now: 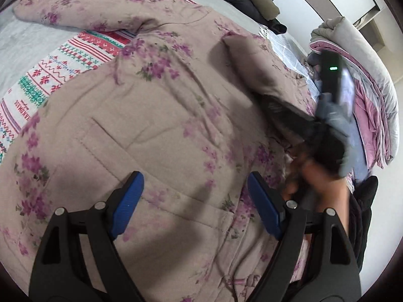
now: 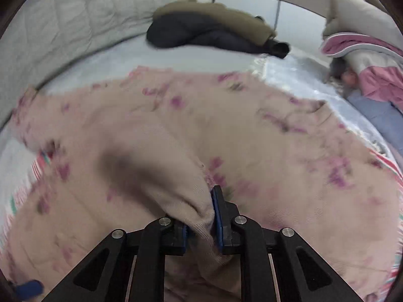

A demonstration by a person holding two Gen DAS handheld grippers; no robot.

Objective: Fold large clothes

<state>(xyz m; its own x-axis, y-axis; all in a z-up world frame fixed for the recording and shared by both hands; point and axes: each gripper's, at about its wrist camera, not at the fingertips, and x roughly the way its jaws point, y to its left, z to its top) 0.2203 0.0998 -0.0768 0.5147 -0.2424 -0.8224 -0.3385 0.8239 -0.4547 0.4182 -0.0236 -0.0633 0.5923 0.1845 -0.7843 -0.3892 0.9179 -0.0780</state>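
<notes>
A large beige fleece garment printed with purple flowers [image 1: 156,130] lies spread across a bed covered in a pale grey sheet [image 1: 30,40], partly overlying a white knitted textile with red and green patterned bands [image 1: 58,68]. The left tongs [image 1: 195,188], blue-padded, hang wide open just above the garment's front, holding nothing. The right tongs [image 2: 211,216] are nearly closed, pinching a bunched fold of the same fleece between their blue pads [image 2: 217,214]; in the left wrist view they appear only as a blur at the garment's right side. A dark padded jacket with an olive one [image 2: 214,30] lies at the bed's far edge, pink-and-grey bedding [image 2: 365,58] to the right.
</notes>
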